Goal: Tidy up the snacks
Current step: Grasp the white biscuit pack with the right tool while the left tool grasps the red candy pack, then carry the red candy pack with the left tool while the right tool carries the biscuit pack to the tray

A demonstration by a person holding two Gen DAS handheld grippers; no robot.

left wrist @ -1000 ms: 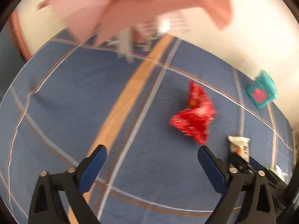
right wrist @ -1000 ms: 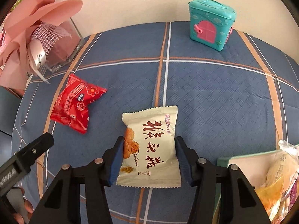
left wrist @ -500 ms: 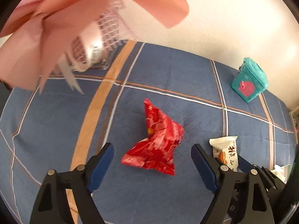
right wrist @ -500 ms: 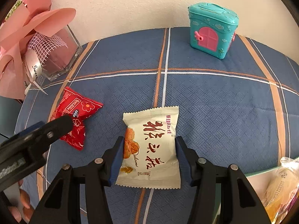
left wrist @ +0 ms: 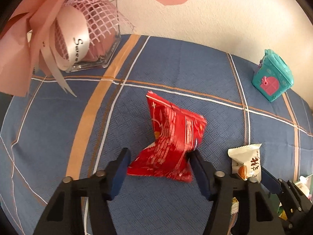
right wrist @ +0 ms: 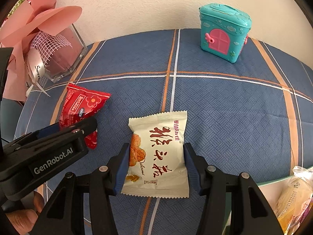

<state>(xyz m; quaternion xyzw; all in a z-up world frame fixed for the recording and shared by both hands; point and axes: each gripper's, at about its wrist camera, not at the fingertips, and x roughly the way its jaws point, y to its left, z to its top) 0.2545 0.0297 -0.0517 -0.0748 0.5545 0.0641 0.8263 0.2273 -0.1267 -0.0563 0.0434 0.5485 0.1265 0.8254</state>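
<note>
Blue checked tablecloth [right wrist: 225,105], crossed by orange and white stripes, covers the table against a cream wall. On it, the left gripper [left wrist: 160,162] straddles a red snack packet [left wrist: 172,143], its blue pads flanking the packet's lower end; the right pad touches the crumpled wrapper, the left pad sits just beside it, and whether the jaws are pressing cannot be told. From the right wrist view, the same packet [right wrist: 82,109] lies left of centre with the left gripper's black finger [right wrist: 58,143] reaching over its near end.

The right gripper [right wrist: 156,164] has its jaws closed against both side edges of a cream snack packet [right wrist: 158,156] printed with red characters and a biscuit picture; the packet lies flat on the cloth, near the crossing of two stripes.

A teal toy house [right wrist: 223,31] with a pink door stands near the wall. A glass vase [left wrist: 97,45] wrapped in pink paper, mesh and ribbon stands at the far left corner. Bagged snacks in a tray [right wrist: 293,192] show at lower right.
</note>
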